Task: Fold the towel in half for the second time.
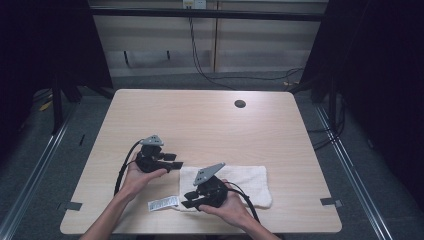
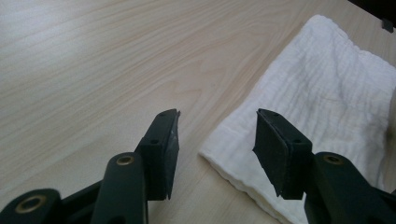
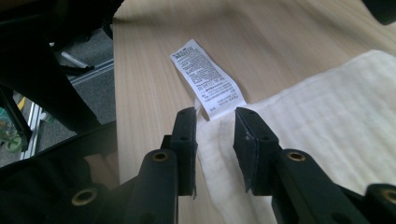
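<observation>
High view: we log 1 white towel [image 1: 240, 182] near the bench's [image 1: 200, 120] front edge, care label [image 1: 163, 203] at its left corner. Left gripper [image 1: 172, 161] and right gripper [image 1: 190, 199], both open, straddle its left-hand corners, seemingly for folding.

Black jaws, brass rivets, grey plates

The towel [image 1: 235, 182] lies flat on the table [image 1: 200, 120], toward the near edge and right of centre. Its label [image 1: 163, 203] sticks out onto the table from the towel's near left corner. Left gripper [image 1: 172, 161] sits just off the towel's far left corner; right gripper [image 1: 192, 199] is over the towel's near left corner, beside the label. Far behind the towel, a hole [image 1: 240, 104] in the table.
</observation>
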The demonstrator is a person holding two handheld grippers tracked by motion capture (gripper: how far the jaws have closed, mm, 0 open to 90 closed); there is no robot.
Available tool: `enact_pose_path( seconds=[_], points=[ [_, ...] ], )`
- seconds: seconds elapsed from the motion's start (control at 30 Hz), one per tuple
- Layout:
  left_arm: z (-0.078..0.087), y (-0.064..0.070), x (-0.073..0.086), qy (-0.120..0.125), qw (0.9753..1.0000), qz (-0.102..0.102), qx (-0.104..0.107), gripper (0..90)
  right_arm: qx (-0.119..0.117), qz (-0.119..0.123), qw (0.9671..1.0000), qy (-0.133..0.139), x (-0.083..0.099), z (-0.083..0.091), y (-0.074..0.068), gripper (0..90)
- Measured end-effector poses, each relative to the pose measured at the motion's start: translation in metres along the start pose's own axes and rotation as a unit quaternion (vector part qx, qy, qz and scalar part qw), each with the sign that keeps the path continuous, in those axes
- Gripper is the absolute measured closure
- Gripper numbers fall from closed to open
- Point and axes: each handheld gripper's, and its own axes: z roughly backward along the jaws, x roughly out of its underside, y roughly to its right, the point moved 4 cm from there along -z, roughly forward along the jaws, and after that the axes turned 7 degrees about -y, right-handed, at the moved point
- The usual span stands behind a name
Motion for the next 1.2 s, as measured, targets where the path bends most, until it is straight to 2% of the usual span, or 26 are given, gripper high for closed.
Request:
enact_pose_path(
  seconds=[0.1,0.23,0.3,0.43,0.47,0.53,0.57,0.7,0.8,0.83,1.0,1.07,1.13,1.2],
  points=[
    [0.001,-0.001,0.0,0.001,1.0,0.001,0.0,49.7,0.003,-0.006,1.0,0.002,-0.003,-0.005,0.003,65.3],
    [-0.001,-0.003,0.001,-0.003,1.0,0.004,-0.001,49.8,0.009,-0.006,0.9999,-0.009,-0.001,-0.017,0.006,57.4],
    [-0.002,-0.002,0.0,-0.001,1.0,0.007,0.005,49.7,0.013,0.001,0.9999,-0.011,0.0,-0.021,0.005,55.5],
    [-0.003,0.0,0.0,-0.006,1.0,0.001,0.003,49.2,0.01,0.019,0.9997,-0.013,0.002,-0.028,-0.001,53.2],
    [-0.003,-0.001,0.0,-0.005,1.0,0.003,0.002,48.9,0.015,0.026,0.9994,-0.016,0.002,-0.028,-0.002,52.8],
    [-0.003,-0.003,0.001,-0.006,1.0,0.006,0.0,48.6,0.012,0.036,0.9991,-0.017,0.004,-0.028,-0.005,52.3],
    [-0.003,-0.003,0.002,-0.006,0.9999,0.009,-0.001,48.3,0.016,0.037,0.9991,-0.016,0.005,-0.028,-0.005,52.6],
    [-0.005,-0.005,0.003,-0.01,0.9999,0.011,-0.003,48.1,0.037,0.065,0.9971,-0.01,0.009,-0.028,-0.01,53.5],
    [-0.007,-0.005,0.004,-0.017,0.9998,0.008,-0.007,47.9,0.059,0.087,0.9944,-0.011,0.009,-0.029,-0.012,57.5],
    [-0.007,-0.005,0.004,-0.016,0.9998,0.009,-0.006,47.7,0.062,0.088,0.9942,-0.011,0.009,-0.029,-0.011,60.4],
    [-0.011,-0.009,0.008,-0.032,0.9994,0.008,-0.01,47.3,0.069,0.079,0.9944,-0.006,0.009,-0.028,-0.009,70.6],
    [-0.013,-0.011,0.01,-0.036,0.9993,0.011,-0.007,47.3,0.074,0.068,0.9949,-0.004,0.009,-0.027,-0.006,77.8],
    [-0.016,-0.012,0.012,-0.042,0.9991,0.01,-0.007,47.8,0.069,0.059,0.9959,-0.002,0.009,-0.027,-0.004,80.5],
    [-0.018,-0.011,0.012,-0.048,0.9988,0.005,0.003,50.8,0.063,0.051,0.9967,0.0,0.01,-0.027,-0.002,81.7]
  ],
)
